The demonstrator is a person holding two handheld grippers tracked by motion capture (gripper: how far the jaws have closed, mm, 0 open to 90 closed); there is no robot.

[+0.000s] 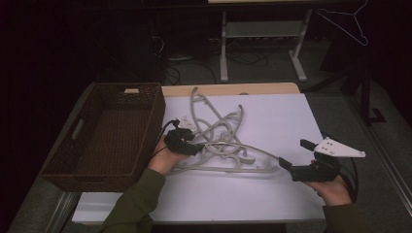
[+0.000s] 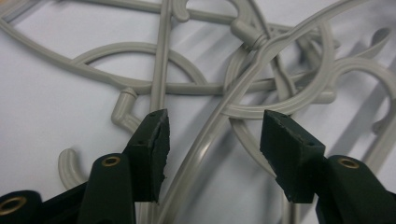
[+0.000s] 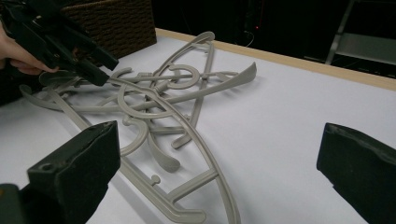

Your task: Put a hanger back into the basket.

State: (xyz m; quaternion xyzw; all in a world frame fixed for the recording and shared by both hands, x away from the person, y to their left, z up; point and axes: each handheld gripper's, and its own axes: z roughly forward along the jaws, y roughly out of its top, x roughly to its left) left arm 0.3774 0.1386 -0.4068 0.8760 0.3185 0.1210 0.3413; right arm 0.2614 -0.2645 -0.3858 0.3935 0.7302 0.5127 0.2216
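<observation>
Now the left gripper (image 2: 212,135) straddles one curved arm of the tangled grey plastic hangers (image 1: 218,141) on the white tabletop (image 1: 282,121), fingers not yet gripping, while the right gripper (image 1: 295,158) hovers open.

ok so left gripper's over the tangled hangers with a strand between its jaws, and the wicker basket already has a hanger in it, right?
Not quite. The wicker basket holds no hanger, as the high view shows. The rest stands: the left gripper is over the tangled hangers with a strand between its jaws.
</observation>
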